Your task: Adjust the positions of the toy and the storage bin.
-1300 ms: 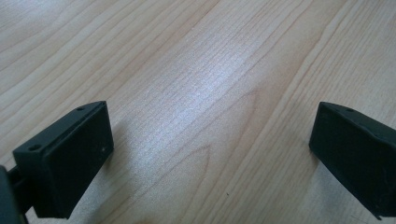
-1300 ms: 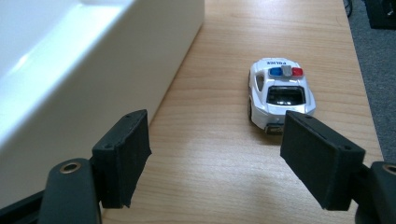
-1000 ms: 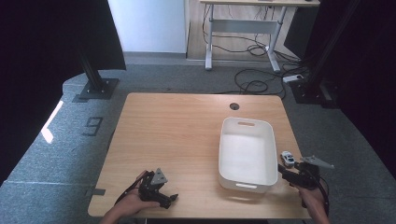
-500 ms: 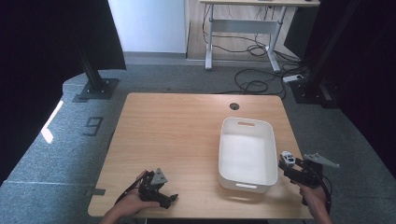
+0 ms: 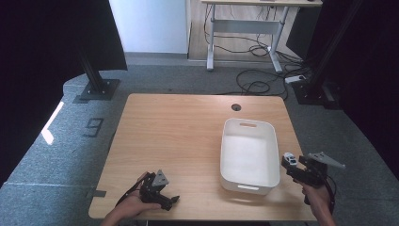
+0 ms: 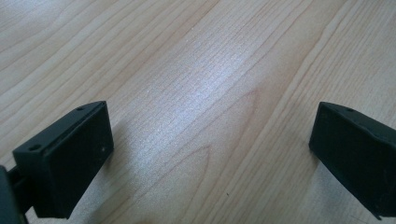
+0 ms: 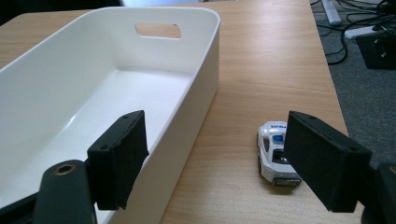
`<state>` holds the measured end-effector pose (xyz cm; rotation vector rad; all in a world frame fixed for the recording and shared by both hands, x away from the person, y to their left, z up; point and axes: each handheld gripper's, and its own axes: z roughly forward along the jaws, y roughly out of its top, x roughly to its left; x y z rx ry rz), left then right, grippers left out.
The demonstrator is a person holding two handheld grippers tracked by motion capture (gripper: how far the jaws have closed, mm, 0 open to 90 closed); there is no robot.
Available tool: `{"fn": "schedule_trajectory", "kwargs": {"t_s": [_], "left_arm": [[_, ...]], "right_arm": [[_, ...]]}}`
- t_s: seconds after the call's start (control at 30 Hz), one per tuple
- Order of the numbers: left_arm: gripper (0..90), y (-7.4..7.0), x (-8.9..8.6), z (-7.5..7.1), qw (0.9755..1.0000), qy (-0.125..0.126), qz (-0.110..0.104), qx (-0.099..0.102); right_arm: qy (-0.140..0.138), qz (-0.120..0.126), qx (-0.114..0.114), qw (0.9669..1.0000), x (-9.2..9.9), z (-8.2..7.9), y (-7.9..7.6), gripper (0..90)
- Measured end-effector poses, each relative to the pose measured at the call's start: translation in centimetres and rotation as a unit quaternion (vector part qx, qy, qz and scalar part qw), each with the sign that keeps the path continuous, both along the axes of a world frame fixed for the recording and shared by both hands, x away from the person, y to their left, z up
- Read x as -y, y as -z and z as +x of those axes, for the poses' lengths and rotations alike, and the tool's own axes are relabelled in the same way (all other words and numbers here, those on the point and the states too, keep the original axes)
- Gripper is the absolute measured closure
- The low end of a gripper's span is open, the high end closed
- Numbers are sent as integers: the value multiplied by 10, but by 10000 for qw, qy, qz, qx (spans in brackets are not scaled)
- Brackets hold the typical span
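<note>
On the table (image 5: 188,127), left of the bin: 1 left gripper (image 5: 175,200), held low over bare wood near the front edge, well apart from the bin.
Left gripper jaws: spread wide in the left gripper view, 2 black pads (image 6: 70,158) with nothing but wood grain between them.
Bin: 1 white plastic bin (image 5: 248,155), standing on the right half of the table, with 2 handle slots in its end walls and nothing inside.
Toy car: 1 small white toy car (image 7: 274,154) with a blue patch on its roof, standing on the wood just beside the right wall of the bin, apart from it.
Right gripper: 1 right gripper (image 5: 285,162), to the right of the bin at its near corner, close by the car.
Right gripper jaws: they have just been opening and stand spread; 1 pad sits in front of the bin's wall, the other overlaps the car's right side, and I cannot tell whether it touches.
Hands: 2, 1 on each gripper.
</note>
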<state>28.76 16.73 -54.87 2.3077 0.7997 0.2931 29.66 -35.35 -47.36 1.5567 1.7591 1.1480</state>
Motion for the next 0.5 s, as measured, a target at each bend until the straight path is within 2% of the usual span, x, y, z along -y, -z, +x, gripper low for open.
{"fn": "schedule_trajectory", "kwargs": {"t_s": [0.5], "left_arm": [[0,0,0,0,10000,2,1,0]], "right_arm": [[-116,-35,28,9999,-9,3,-1,218]]}}
